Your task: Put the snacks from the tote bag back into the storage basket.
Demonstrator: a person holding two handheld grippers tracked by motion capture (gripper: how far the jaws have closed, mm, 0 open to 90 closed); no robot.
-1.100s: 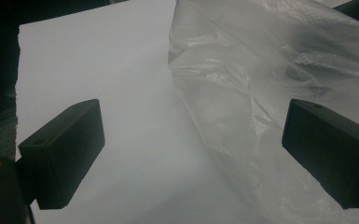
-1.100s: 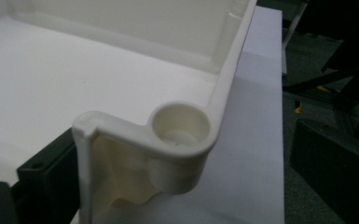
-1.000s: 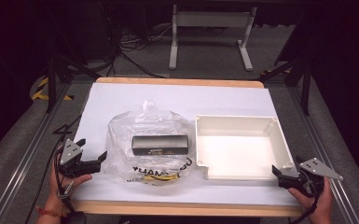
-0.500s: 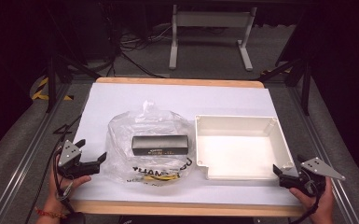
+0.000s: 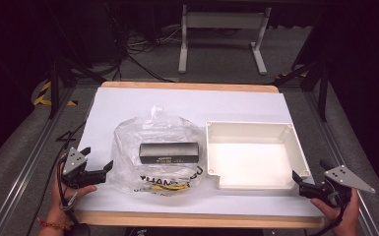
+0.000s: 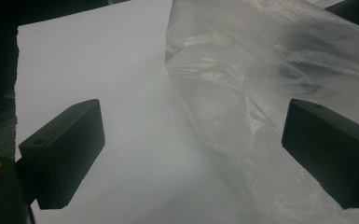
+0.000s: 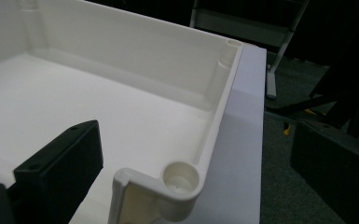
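Nothing shifting since last second; I'm holding left gripper (image 5: pixel 107 168) open beside bag (image 5: pixel 158 152), right gripper (image 5: pixel 298 181) open at tray (image 5: pixel 250 129) corner; grasp pending.

Each black two-jaw gripper, left gripper (image 5: pixel 100 171) and right gripper (image 5: pixel 300 183), carries a grey three-cornered plate dotted with screws, blocky jaws with small holes, a trailing cable; a red-beaded wristband (image 5: pixel 52 224) circles the left wrist.

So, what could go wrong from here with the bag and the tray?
The left gripper is open at the edge of the thin plastic bag; it may pinch only film, so the black box inside could slide or drop out. The right gripper straddles the white tray corner; closing there might tip or drag the tray.
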